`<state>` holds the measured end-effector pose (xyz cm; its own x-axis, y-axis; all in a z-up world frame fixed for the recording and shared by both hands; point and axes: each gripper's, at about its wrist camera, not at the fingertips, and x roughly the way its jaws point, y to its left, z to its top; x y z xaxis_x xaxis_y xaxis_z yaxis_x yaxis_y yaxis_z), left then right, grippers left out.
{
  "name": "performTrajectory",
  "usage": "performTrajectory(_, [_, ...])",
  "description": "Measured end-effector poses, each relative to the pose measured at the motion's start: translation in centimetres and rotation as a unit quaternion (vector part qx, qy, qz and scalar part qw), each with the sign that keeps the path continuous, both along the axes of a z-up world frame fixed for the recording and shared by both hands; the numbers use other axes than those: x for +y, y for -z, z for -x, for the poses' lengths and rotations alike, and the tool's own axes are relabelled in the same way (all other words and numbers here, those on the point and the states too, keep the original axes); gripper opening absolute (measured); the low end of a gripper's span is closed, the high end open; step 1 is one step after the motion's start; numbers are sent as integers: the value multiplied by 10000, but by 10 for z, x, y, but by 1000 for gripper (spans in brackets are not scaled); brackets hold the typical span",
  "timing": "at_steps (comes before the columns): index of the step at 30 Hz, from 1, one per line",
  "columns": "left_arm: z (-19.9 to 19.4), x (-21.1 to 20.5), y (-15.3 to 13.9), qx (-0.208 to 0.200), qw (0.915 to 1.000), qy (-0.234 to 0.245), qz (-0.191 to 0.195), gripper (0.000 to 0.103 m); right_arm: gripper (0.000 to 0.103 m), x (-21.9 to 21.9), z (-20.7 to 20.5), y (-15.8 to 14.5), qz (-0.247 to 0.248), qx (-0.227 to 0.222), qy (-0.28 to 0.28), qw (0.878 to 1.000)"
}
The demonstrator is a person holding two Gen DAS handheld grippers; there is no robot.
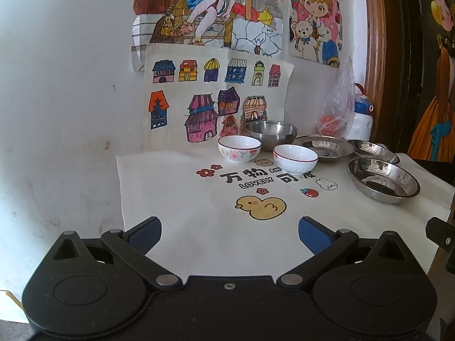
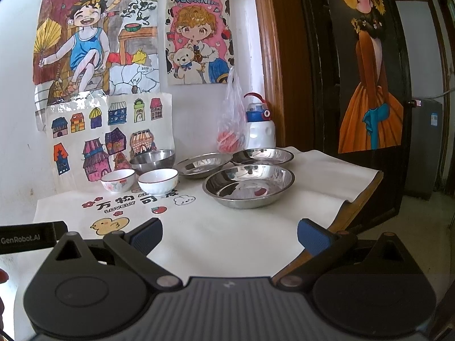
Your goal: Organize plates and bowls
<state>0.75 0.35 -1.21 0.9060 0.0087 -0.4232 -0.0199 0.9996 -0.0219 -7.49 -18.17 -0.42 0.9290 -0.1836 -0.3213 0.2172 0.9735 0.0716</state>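
White cloth printed with a yellow duck and cartoon lettering [image 2: 199, 227] covers the table where all the dishes sit, grouped toward the far side near the wall.

Two small white ceramic bowls with red rims, one floral [image 2: 117, 181] and one plain [image 2: 158, 181], stand just beside each other; they look light but chippable and glazed-slick, so a pinch across the rim wall seems the safest hold. Behind them sits a deeper stainless steel bowl [image 2: 152, 160], stiff and likely slippery. To the right lie three shallow stainless steel plates: the nearest [image 2: 248, 187], one behind it on the left [image 2: 202, 164] and one behind on the right [image 2: 262, 156]. Thin and low, they probably need gripping at the flared lip, and they should nest easily.

Both claws hover short of the dishes with fingers spread wide and nothing held: the left gripper [image 1: 229, 234] and the right gripper [image 2: 229, 234].

Further back stand a clear plastic bag with something red inside [image 2: 231, 130] and a white bottle with a blue cap [image 2: 260, 128], against a white wall hung with coloured children's drawings [image 2: 96, 42].
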Motion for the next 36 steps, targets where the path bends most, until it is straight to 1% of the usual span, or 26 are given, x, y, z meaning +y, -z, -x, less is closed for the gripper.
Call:
performTrajectory(10, [-7, -3, -1, 107, 9999, 29, -60, 102, 103, -5, -8, 2, -16, 83, 12, 10000])
performTrajectory(18, [-25, -8, -4, 166, 9996, 169, -176, 102, 103, -22, -24, 4, -15, 99, 64, 9999])
performTrajectory(21, [-36, -13, -7, 200, 9991, 301, -205, 102, 103, -34, -34, 4, 28, 98, 126, 9999])
performTrajectory(25, [-54, -26, -11, 273, 9977, 589, -178, 102, 103, -52, -48, 4, 36, 104, 166, 9998])
performTrajectory(33, [-96, -64, -16, 484, 9920, 1167, 5, 102, 103, -96, -78, 5, 44, 185, 316, 9993])
performTrajectory(36, [-110, -82, -17, 537, 9900, 1301, -9, 102, 103, -112, -90, 8, 41, 226, 330, 9992])
